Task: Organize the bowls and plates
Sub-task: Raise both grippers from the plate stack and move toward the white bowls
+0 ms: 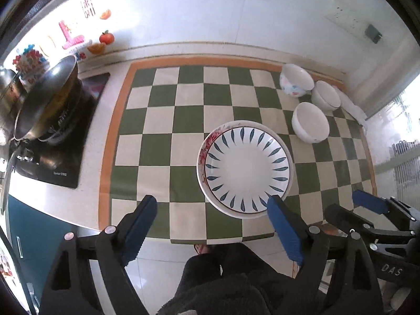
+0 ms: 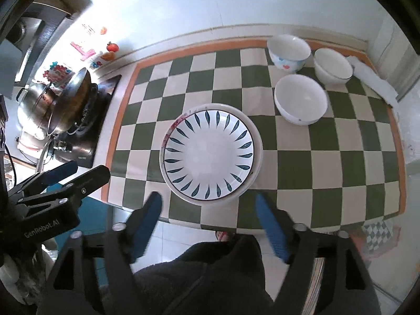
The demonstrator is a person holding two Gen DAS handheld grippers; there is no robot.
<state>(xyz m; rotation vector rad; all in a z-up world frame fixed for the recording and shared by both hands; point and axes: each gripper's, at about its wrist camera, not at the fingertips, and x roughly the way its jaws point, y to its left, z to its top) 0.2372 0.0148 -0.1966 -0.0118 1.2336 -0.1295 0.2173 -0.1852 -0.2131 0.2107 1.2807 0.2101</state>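
- My left tongs point(image 1: 212, 204) and right tongs point(image 2: 208, 202) both hang released, black arms with ribbed blue pads spread wide, grasping nothing
- Glossy round plate with blue leaf marks point(image 2: 208, 155) sits stacked on a red-flowered plate point(image 1: 206, 144) on the checkered mat point(image 2: 328, 170), near edge of the counter point(image 1: 105, 99)
- Three smooth white bowls point(image 2: 301, 102) cluster far right
- Steel wok point(image 1: 44, 99) far left

Lettering showing on both grippers

"DAS" is showing on the right gripper point(image 1: 367, 204) body; "GenRobot.AI" is showing on the left gripper point(image 2: 76, 170) body. The cooktop point(image 1: 56, 157) logo is staying too blurred to read.
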